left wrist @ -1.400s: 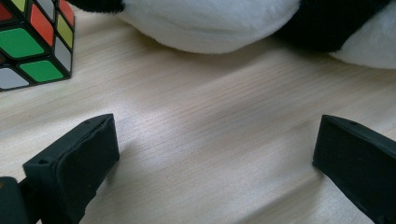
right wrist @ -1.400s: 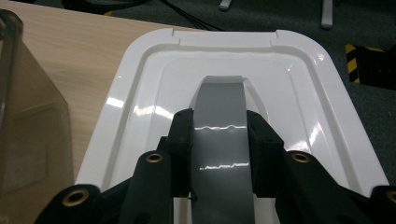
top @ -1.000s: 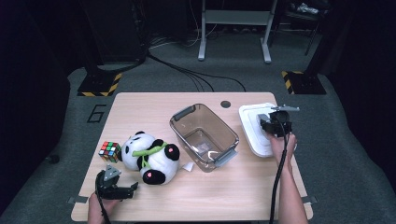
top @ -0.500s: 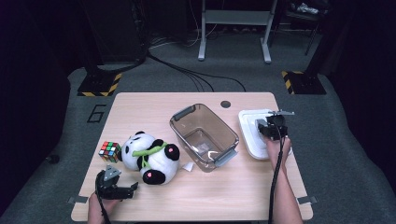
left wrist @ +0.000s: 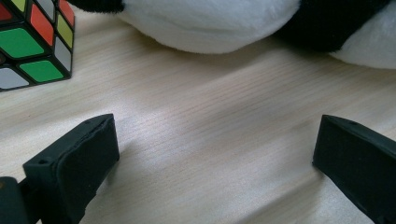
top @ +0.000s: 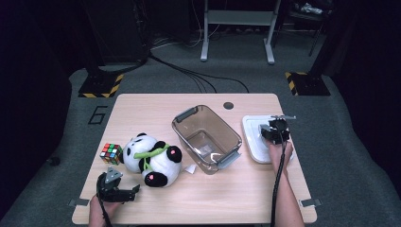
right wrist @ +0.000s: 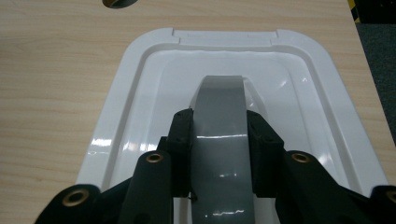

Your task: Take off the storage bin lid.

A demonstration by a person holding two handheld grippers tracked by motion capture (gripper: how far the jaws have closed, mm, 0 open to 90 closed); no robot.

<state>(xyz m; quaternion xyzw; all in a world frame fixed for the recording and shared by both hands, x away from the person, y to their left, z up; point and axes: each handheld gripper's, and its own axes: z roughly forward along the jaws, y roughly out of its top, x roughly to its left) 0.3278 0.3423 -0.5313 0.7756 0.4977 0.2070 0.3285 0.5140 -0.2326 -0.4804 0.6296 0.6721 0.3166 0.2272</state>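
high view: taking the clear bin [top: 206, 138] at the middle of the worktop [top: 142, 106] as landmark, the white lid [top: 255, 137] lies flat just to the right of the bin. the right hand-held gripper [top: 273, 130] sits on top of that lid, with the person's hand right behind it. to the left of the bin lies a plush panda [top: 152, 158], and beyond the panda a colour cube [top: 110, 153]. the left hand-held gripper [top: 116, 189] rests on the worktop nearer the person than the panda, well apart from the bin.

left gripper view: the left hand-held gripper [left wrist: 212, 158] has its jaws standing wide apart with bare wood between them, touching neither the panda [left wrist: 224, 23] nor the cube [left wrist: 35, 42] ahead.

right gripper view: the right hand-held gripper [right wrist: 219, 140] has its jaws pressed against both sides of the grey handle [right wrist: 219, 121] that rises from the middle of the white lid [right wrist: 140, 84], so it grips the lid by that handle.
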